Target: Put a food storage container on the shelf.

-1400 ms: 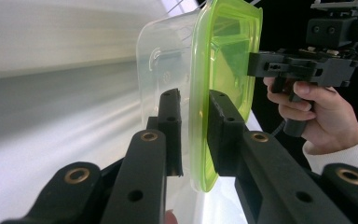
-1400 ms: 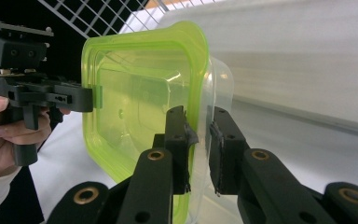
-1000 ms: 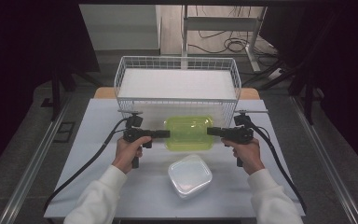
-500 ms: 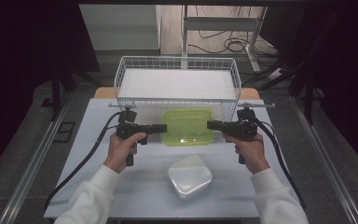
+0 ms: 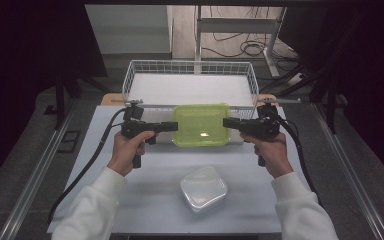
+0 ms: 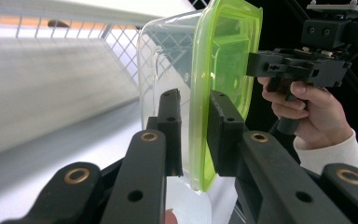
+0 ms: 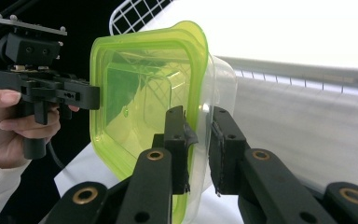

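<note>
A person in white sleeves stands at the pale surface, a black pair of tongs in each hand. At left in the high view, the left tongs reach level toward the middle and are clenched on the left edge of a clear container with a yellow-green lid; the left gripper view shows those tongs with one pad against the clear wall and the other against the green lid, rim pinched between. The container hangs above the surface, lid upward, carried between the two tools, just in front of the near wall of the white wire basket that sits at the far end. (Its clear body reads best in the gripper views, where the basket mesh shows through it.) Nearer the person, well apart from the lifted box, a second clear container rests on the surface. At right, the right tongs grasp the opposite edge; the right gripper view has those tongs closed on the rim, one pad inside the green lid's flange and one on the clear wall, with the left hand and its tool beyond. A black cable trails from the left tool down the surface's side.
</note>
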Tool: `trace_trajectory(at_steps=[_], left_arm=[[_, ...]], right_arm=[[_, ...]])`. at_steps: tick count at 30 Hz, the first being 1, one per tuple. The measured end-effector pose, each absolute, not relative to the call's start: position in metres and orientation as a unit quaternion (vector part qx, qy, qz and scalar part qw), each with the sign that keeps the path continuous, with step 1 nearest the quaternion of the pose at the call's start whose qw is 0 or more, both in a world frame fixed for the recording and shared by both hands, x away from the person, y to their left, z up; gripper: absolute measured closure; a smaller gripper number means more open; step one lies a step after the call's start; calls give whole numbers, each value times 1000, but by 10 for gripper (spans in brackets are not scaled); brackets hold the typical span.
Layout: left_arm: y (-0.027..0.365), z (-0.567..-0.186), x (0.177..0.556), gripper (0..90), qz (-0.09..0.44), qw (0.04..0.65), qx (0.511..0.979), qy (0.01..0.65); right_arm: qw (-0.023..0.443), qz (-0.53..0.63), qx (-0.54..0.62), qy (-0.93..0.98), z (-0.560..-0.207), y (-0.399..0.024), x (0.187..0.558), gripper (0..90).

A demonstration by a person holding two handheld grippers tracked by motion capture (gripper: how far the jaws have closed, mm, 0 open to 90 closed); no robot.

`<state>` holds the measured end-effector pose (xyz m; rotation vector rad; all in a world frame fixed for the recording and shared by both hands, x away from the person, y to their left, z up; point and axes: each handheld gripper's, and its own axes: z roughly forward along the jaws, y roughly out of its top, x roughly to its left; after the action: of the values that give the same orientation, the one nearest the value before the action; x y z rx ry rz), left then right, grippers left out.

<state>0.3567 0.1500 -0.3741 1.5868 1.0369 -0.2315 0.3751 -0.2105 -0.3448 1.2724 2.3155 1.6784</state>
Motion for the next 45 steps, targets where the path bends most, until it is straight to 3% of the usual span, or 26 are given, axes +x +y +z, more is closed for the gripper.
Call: trace_trajectory(at_steps=[30, 45], left_arm=[[174, -323, 457, 780, -97, 580, 670, 453], [172, -340, 491, 781, -141, 562, 646, 497]], right_arm=[[-3, 538, 425, 728, -293, -187, 473, 783], [-39, 516, 481, 708, -310, -186, 508, 783]])
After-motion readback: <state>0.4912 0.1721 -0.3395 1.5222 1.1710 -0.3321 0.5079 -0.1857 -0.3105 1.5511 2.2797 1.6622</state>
